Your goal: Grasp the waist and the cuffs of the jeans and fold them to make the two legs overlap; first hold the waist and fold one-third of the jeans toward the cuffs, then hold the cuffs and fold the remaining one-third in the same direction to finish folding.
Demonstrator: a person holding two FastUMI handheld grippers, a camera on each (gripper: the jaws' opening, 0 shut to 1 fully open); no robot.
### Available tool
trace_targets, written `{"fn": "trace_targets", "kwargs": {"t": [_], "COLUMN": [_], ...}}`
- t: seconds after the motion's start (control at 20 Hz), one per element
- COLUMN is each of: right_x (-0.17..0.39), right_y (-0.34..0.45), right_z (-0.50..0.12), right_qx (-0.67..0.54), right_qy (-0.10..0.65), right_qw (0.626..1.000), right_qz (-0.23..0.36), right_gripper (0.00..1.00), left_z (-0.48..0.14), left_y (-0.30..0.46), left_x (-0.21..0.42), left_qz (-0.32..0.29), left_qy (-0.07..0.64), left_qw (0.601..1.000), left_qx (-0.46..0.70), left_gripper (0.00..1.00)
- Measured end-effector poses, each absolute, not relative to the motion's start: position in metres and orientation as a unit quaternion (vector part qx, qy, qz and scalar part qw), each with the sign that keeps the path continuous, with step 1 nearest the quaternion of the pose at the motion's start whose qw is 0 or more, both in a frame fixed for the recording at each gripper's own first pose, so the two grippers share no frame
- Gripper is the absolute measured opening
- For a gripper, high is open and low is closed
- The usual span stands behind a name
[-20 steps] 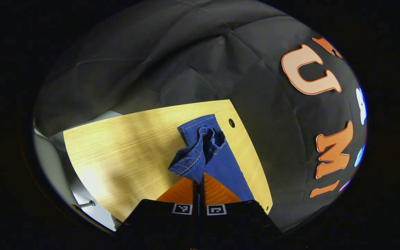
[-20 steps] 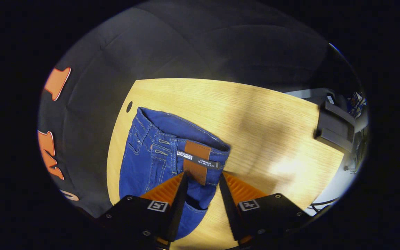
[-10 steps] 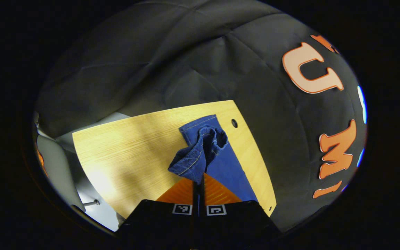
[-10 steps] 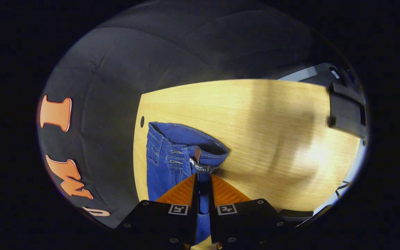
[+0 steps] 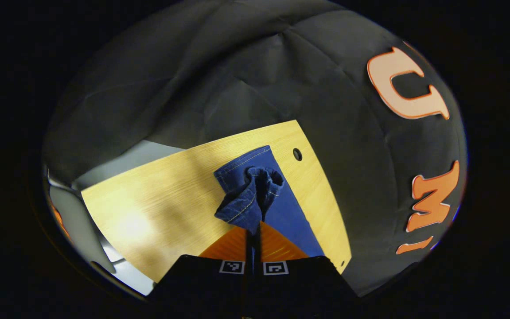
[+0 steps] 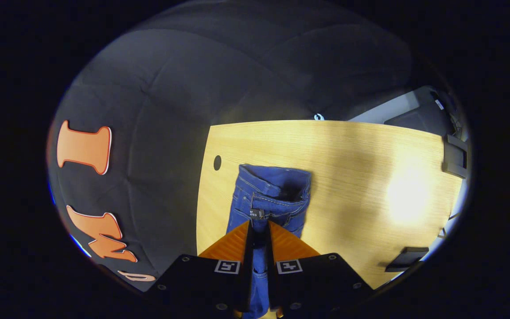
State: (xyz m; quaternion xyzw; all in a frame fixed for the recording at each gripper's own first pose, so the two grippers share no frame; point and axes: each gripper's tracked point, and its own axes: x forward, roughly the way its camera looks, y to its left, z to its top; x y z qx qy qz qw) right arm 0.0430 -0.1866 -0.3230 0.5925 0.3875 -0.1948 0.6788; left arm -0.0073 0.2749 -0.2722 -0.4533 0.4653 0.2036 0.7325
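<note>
Left tongs (image 5: 253,230) are clamped on a bunched cuff (image 5: 250,199); right tongs (image 6: 259,228) are clamped on the jeans' waist (image 6: 272,197), lower centre, over the table (image 6: 348,168) with a hole (image 6: 217,162) nearby.

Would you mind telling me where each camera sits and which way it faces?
Left gripper view: rides the left hand-held gripper, looking along its fingers, shut on a bunched cuff.
Right gripper view: rides the right hand-held gripper, fingers shut on the waist.
Shared: the jeans, the wooden table, the black booth wall.
</note>
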Motion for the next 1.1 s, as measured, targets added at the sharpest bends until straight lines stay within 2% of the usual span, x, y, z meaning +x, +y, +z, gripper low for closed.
{"fn": "trace_targets", "kwargs": {"t": [0.2,0.35,0.45,0.65,0.85,1.05,1.1], "right_x": [0.076,0.108,0.127,0.149,0.161,0.189,0.197], "right_y": [-0.181,-0.176,-0.173,-0.162,-0.157,-0.151,-0.15], "right_z": [-0.32,-0.328,-0.326,-0.331,-0.35,-0.372,-0.378], "right_qx": [0.588,0.587,0.582,0.589,0.597,0.599,0.6], "right_qy": [0.408,0.422,0.422,0.428,0.442,0.459,0.463], "right_qw": [0.664,0.651,0.657,0.65,0.631,0.609,0.604], "right_qz": [-0.214,-0.229,-0.226,-0.218,-0.223,-0.242,-0.248], "right_gripper": [0.16,0.16,0.16,0.16,0.16,0.16,0.16], "left_z": [-0.279,-0.289,-0.276,-0.263,-0.273,-0.335,-0.351], "left_y": [0.283,0.282,0.28,0.286,0.291,0.284,0.282], "left_x": [0.035,0.047,0.05,0.02,0.002,0.075,0.098], "left_qz": [0.232,0.278,0.256,0.276,0.345,0.408,0.397], "left_qy": [0.49,0.512,0.504,0.511,0.523,0.511,0.524], "left_qw": [0.694,0.632,0.644,0.622,0.565,0.483,0.484], "left_qx": [-0.473,-0.511,-0.515,-0.524,-0.537,-0.583,-0.578], "left_gripper": [0.01,0.01,0.01,0.01,0.01,0.01,0.01]}}
